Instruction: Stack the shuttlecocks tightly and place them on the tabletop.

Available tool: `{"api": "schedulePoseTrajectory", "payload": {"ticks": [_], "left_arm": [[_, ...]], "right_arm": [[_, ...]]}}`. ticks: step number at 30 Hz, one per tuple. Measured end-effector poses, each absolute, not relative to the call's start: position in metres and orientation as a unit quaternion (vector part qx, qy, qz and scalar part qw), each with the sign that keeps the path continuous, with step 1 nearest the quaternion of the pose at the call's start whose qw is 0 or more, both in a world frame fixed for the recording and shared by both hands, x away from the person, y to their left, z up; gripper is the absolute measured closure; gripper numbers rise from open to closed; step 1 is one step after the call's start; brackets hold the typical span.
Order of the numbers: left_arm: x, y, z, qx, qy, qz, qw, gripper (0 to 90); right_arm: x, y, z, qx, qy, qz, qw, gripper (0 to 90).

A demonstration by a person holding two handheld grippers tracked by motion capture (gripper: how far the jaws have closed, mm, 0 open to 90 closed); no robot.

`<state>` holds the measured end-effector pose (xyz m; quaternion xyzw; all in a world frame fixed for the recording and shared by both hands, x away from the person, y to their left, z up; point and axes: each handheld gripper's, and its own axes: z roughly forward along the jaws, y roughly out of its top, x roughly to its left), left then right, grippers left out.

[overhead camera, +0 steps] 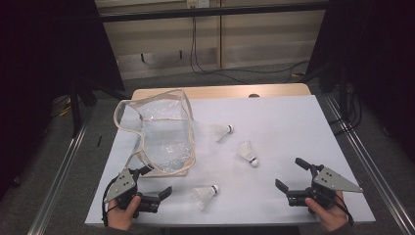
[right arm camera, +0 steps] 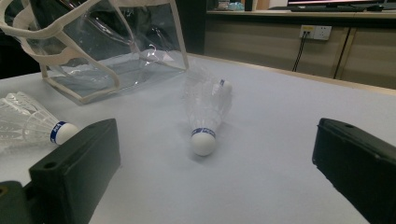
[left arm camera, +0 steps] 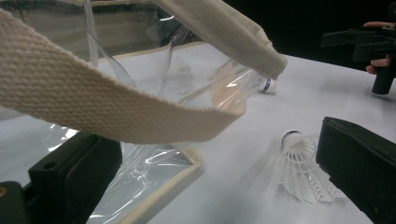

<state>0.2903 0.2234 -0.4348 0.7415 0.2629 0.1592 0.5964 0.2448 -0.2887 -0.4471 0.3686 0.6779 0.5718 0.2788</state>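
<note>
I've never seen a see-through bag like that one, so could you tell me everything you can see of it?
The clear bag is a soft tote of transparent, crinkly plastic, edged all round with cream woven tape that also forms its looping handles. It looks empty and sits slumped at the table's left side, its mouth gaping. Its near corner lies just ahead of the left tongs, whose jaws stand open either side of a drooping handle without gripping it.

A clear bag (overhead camera: 164, 132) with cream trim stands open on the table's left. Three white shuttlecocks lie on their sides: the near one (overhead camera: 204, 195) just right of the bag's near corner, one (overhead camera: 247, 152) mid-table, one (overhead camera: 221, 131) farther, beside the bag.
</note>
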Motion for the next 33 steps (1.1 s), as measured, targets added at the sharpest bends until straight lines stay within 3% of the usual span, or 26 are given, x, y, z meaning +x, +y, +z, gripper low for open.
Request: {"api": "schedulePoseTrajectory", "payload": {"ticks": [33], "left_arm": [[0.2861,0.2135,-0.4360,0.758,0.244,0.134,0.590,1.4]], "right_arm": [[0.2452,-0.2892,-0.4462,0.367,0.677,0.572,0.282,0.1]]}}
